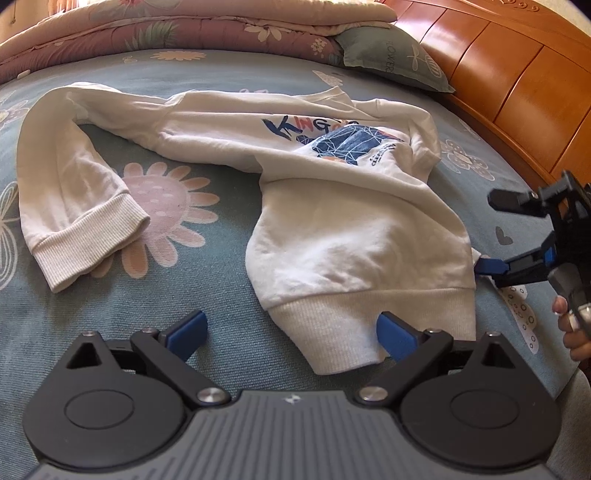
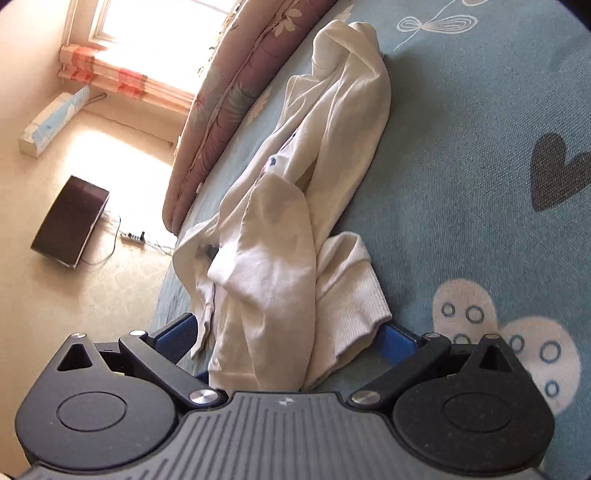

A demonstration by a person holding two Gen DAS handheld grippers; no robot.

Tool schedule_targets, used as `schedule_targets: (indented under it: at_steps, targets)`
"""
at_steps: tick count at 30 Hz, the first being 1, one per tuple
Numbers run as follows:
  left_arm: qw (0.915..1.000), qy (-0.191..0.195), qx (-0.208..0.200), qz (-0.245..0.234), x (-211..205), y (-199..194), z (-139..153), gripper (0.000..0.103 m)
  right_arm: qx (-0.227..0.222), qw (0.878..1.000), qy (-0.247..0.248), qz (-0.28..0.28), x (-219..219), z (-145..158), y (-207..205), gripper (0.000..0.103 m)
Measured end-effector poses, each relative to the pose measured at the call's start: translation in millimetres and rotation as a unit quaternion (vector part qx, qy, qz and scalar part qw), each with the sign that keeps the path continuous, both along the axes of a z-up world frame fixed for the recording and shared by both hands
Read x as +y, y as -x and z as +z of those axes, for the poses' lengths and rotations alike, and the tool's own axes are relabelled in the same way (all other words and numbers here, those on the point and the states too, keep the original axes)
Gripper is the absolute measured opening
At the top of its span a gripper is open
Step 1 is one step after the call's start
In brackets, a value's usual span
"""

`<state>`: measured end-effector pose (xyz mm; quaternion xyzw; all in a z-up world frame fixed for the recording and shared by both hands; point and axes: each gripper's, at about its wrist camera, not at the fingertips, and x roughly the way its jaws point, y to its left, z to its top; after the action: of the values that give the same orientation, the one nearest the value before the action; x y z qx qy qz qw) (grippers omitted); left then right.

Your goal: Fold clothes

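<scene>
With my left claw (image 1: 291,334) wide at the sweatshirt (image 1: 332,206) hem and my right claw (image 2: 291,341) wide around bunched cloth, I risk pinching several layers and dragging the fold crooked.

The sweatshirt (image 1: 332,221) is off-white, its chest print in navy and red-orange with blue lettering. Under it the bedsheet (image 1: 207,66) is dusty teal, strewn with pale pink daisies, white outline flowers and a dark grey heart. The quilt (image 1: 184,33) is mauve and peach with a floral print. The pillow (image 1: 391,59) is sage green. The headboard (image 1: 517,74) is glossy orange-brown wood. Both grippers are black with blue pads (image 1: 188,332).
</scene>
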<state>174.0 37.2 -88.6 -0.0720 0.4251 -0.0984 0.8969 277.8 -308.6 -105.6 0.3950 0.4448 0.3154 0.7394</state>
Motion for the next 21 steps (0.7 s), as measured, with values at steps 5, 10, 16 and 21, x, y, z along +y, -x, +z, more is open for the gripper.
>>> schedule_targets:
  at_steps: [5,10,16,21]
  targets:
    - [0.9999,0.013,0.000,0.003,5.3,6.3,-0.9,0.098,-0.008,0.999,-0.028,-0.024,-6.1,-5.8,-0.5,0.098]
    - [0.9999,0.013,0.000,0.004,6.2,6.6,-1.2,0.098,-0.017,0.998,-0.042,-0.033,-15.5,-8.4,26.5,0.091]
    - [1.0000,0.008,-0.001,0.005,3.5,8.6,-0.9,0.098,0.011,0.999,0.000,-0.044,-14.2,-18.8,5.7,0.049]
    - [1.0000,0.004,0.001,0.001,2.7,10.2,-0.4,0.098,0.007,0.998,0.001,-0.058,-20.7,-35.8,9.9,0.004]
